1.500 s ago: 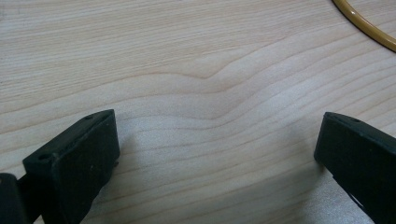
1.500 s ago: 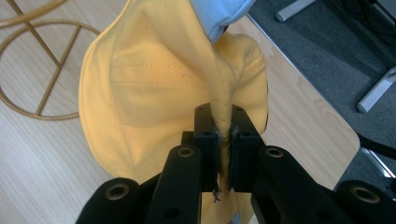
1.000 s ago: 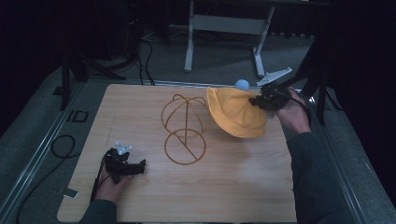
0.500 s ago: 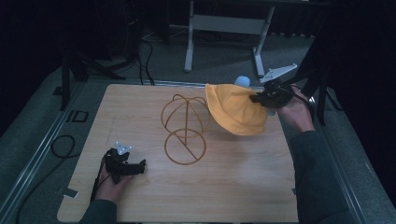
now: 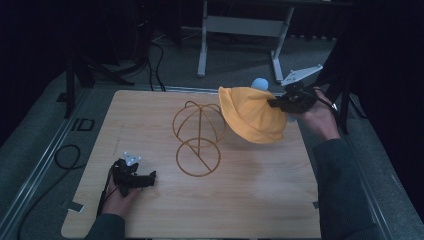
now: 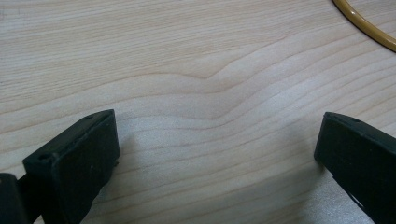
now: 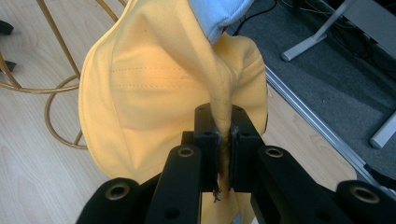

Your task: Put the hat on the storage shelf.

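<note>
A yellow cap (image 5: pixel 252 117) with a pale blue part (image 5: pixel 259 83) at its top hangs above the table's right side. My right gripper (image 5: pixel 278 103) is shut on a fold of the yellow cap (image 7: pixel 154 93), with the cloth pinched between its jaws. A gold wire hat stand (image 5: pixel 197 137) stands upright at the table's middle, just left of the cap and apart from it. My left gripper (image 5: pixel 151 176) rests low on the wooden table (image 5: pixel 250 200) near the front left, open with bare wood (image 6: pixel 210 93) between its jaws. A bit of the stand's ring (image 6: pixel 362 23) shows ahead.
Metal rails (image 5: pixel 40 165) run along the table's sides. A black cable (image 5: pixel 65 157) loops on the grey floor at the left. A grey desk frame (image 5: pixel 240 25) stands beyond the far edge. The person's right sleeve (image 5: pixel 345 190) covers the table's right front corner.
The right gripper has lifted the cap a little and carried it slightly left, toward the stand. The left gripper has stayed in place.
</note>
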`<state>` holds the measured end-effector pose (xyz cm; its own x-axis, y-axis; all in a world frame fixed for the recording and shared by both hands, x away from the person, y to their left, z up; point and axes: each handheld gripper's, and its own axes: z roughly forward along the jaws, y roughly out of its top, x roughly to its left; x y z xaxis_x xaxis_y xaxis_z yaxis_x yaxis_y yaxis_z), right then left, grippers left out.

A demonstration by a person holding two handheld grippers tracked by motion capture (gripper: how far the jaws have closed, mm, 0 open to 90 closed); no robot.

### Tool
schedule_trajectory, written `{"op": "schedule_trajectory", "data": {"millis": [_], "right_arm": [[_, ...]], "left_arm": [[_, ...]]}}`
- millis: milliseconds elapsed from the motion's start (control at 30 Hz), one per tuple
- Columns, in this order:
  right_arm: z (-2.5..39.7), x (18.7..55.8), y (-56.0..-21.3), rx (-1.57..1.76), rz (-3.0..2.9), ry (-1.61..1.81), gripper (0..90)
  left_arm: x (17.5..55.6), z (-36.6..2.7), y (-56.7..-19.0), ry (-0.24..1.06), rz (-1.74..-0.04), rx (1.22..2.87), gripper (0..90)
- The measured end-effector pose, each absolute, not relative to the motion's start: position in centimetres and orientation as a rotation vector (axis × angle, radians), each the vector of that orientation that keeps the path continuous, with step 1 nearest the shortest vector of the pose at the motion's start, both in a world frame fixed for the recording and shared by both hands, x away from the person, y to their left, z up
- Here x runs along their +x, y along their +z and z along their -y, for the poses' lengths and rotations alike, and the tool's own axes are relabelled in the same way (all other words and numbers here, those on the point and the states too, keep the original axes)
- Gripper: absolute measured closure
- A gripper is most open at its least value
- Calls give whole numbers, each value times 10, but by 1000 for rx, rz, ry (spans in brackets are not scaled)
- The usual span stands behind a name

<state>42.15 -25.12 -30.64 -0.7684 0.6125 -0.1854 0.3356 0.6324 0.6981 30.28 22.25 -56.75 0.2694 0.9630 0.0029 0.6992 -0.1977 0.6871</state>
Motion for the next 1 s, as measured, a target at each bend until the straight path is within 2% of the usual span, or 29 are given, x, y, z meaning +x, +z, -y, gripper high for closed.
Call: {"op": "schedule_trajectory", "data": {"millis": [1000], "right_arm": [[245, 413, -291, 687, -2446, 1028, 847]], "left_arm": [[303, -222, -568, 598, -1494, 1971, 2]]}}
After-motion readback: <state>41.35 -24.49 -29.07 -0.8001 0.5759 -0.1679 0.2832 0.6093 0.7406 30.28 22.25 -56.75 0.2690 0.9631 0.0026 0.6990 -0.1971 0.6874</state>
